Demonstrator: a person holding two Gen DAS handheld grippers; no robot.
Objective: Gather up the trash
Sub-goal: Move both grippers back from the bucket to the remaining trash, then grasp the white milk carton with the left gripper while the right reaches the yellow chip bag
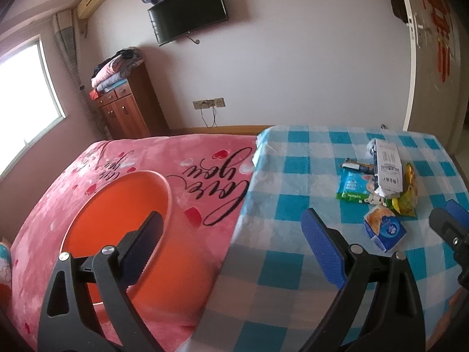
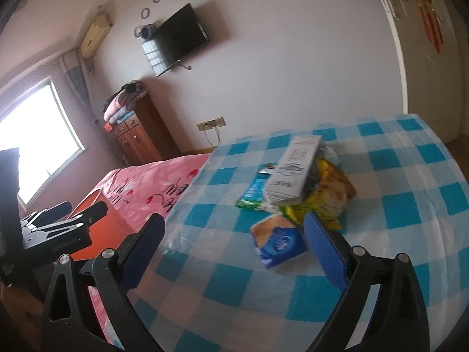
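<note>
A pile of trash lies on the blue-checked table [image 1: 281, 205]: a grey-white carton [image 1: 387, 170], a yellow snack bag [image 1: 407, 196], a blue-green wrapper [image 1: 351, 187] and a small blue box [image 1: 384, 228]. An orange bin [image 1: 123, 205] stands left of the table, against the pink bed. My left gripper [image 1: 234, 243] is open and empty, over the bin and the table edge. My right gripper [image 2: 234, 243] is open and empty, just short of the blue box [image 2: 278, 240], with the carton [image 2: 293, 173] and yellow bag [image 2: 331, 196] behind it. The right gripper also shows at the right edge of the left wrist view [image 1: 451, 228].
A pink blanket [image 1: 176, 161] covers the bed left of the table. A wooden cabinet [image 1: 126, 108] with folded bedding stands at the far wall under a TV [image 1: 187, 11]. A window [image 1: 26, 88] is at the left, a door [image 1: 433, 44] at the right.
</note>
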